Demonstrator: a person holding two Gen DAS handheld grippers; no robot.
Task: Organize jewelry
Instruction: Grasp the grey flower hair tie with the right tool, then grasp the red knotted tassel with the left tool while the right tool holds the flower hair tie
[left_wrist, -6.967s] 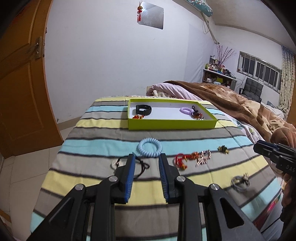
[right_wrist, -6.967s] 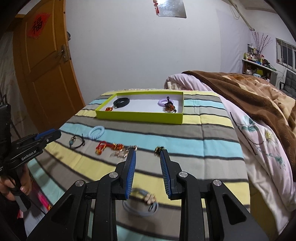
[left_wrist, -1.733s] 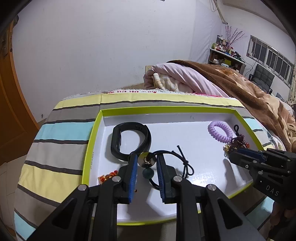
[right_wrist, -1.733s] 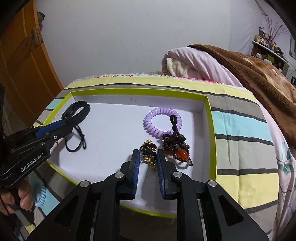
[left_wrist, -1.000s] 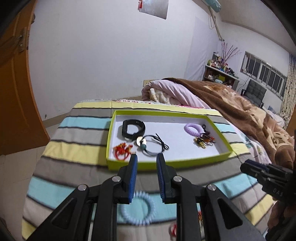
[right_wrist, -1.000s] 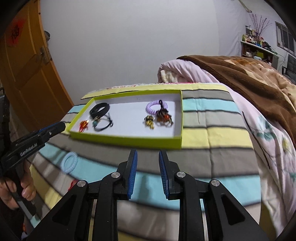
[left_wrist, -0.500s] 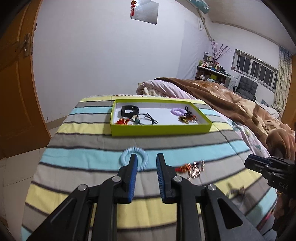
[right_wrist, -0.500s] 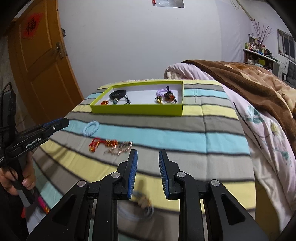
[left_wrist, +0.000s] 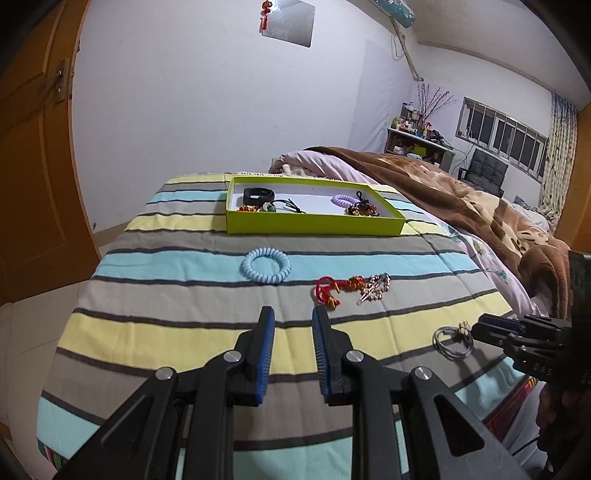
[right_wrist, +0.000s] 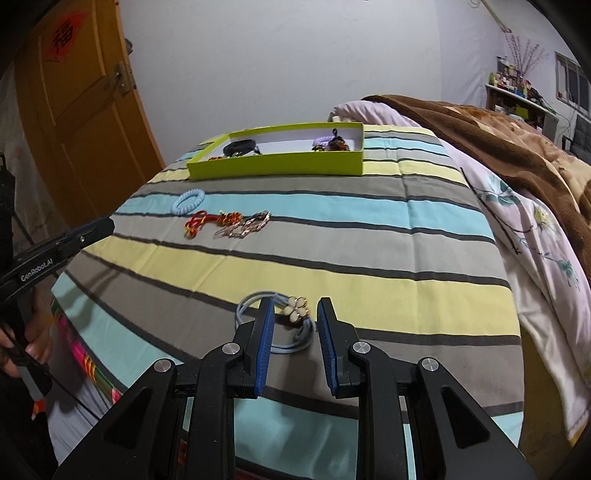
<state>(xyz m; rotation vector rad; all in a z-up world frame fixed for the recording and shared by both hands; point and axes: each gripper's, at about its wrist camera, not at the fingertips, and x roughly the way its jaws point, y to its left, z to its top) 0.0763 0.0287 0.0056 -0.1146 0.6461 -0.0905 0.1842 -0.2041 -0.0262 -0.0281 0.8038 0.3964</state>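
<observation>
Your right gripper (right_wrist: 294, 314) parted, flower hair tie (right_wrist: 280, 319) between its fingers near the bedspread's (right_wrist: 369, 273) front edge, left gripper (left_wrist: 290, 325) parted, empty.

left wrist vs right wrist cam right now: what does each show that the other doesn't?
Left wrist only: its own open left gripper over bare striped cloth, the mirror high on the wall, and the window.

Right wrist only: the right gripper, open, straddling the flower charm of the grey hair tie, plus the red character on the door.

Both: green tray with jewelry inside, blue spiral band, red knotted charm, brown blanket.
</observation>
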